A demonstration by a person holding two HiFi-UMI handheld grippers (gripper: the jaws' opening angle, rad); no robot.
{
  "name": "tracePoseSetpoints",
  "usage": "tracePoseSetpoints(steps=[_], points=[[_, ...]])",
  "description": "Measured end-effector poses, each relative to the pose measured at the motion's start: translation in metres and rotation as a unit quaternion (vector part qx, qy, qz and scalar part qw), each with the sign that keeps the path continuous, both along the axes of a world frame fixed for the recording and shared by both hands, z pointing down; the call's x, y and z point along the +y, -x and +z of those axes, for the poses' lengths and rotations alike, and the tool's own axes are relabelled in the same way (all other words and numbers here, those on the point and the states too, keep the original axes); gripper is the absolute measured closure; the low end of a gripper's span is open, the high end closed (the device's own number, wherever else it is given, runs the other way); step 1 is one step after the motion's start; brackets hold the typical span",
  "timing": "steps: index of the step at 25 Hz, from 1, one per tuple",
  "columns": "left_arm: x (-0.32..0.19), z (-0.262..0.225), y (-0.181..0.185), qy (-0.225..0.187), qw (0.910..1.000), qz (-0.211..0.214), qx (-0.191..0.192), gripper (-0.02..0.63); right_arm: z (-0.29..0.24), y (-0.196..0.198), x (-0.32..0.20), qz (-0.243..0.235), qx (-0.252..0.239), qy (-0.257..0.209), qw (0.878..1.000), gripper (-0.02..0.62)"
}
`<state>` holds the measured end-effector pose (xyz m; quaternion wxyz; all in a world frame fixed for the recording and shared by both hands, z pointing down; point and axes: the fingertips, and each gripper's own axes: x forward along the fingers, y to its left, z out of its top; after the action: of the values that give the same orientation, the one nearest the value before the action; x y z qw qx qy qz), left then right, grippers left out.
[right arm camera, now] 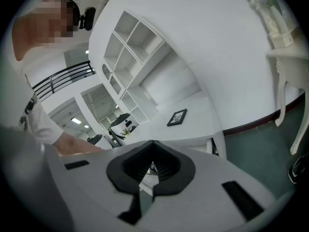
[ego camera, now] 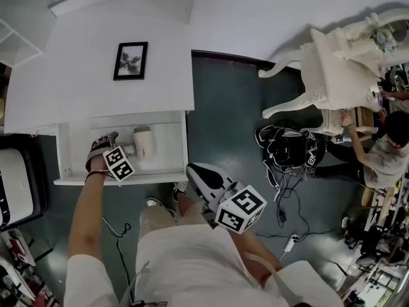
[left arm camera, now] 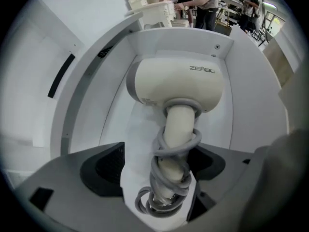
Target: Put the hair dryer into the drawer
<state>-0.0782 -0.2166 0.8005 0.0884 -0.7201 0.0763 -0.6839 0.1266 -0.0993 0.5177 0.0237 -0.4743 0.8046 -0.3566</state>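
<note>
A cream hair dryer (ego camera: 144,142) lies inside the open white drawer (ego camera: 170,152) under the white tabletop. In the left gripper view the hair dryer (left arm camera: 176,88) rests on the drawer floor, and its handle, wrapped in grey cord (left arm camera: 166,187), runs back between my jaws. My left gripper (ego camera: 121,152) points down into the drawer. It (left arm camera: 159,178) is open, with the dark pads (left arm camera: 104,170) standing off the handle on both sides. My right gripper (ego camera: 192,169) hangs in front of the person's body, right of the drawer; it (right arm camera: 151,170) is shut and holds nothing.
A framed picture (ego camera: 131,60) lies on the tabletop behind the drawer. An ornate white chair (ego camera: 332,69) and a tangle of cables (ego camera: 287,149) sit on the dark floor at the right, next to a seated person (ego camera: 390,152). A white appliance (ego camera: 16,187) stands at the left edge.
</note>
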Motion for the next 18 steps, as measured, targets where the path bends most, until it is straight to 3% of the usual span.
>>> tracePoseSetpoints(steps=[11, 18], points=[[-0.006, -0.050, 0.011, -0.031, 0.9898, -0.093, 0.104, 0.161, -0.031, 0.028, -0.006, -0.012, 0.019, -0.033, 0.999, 0.588], [-0.015, -0.093, 0.032, -0.061, 0.9644, -0.186, 0.178, 0.158, -0.054, 0.054, -0.012, -0.026, 0.028, -0.058, 0.998, 0.588]])
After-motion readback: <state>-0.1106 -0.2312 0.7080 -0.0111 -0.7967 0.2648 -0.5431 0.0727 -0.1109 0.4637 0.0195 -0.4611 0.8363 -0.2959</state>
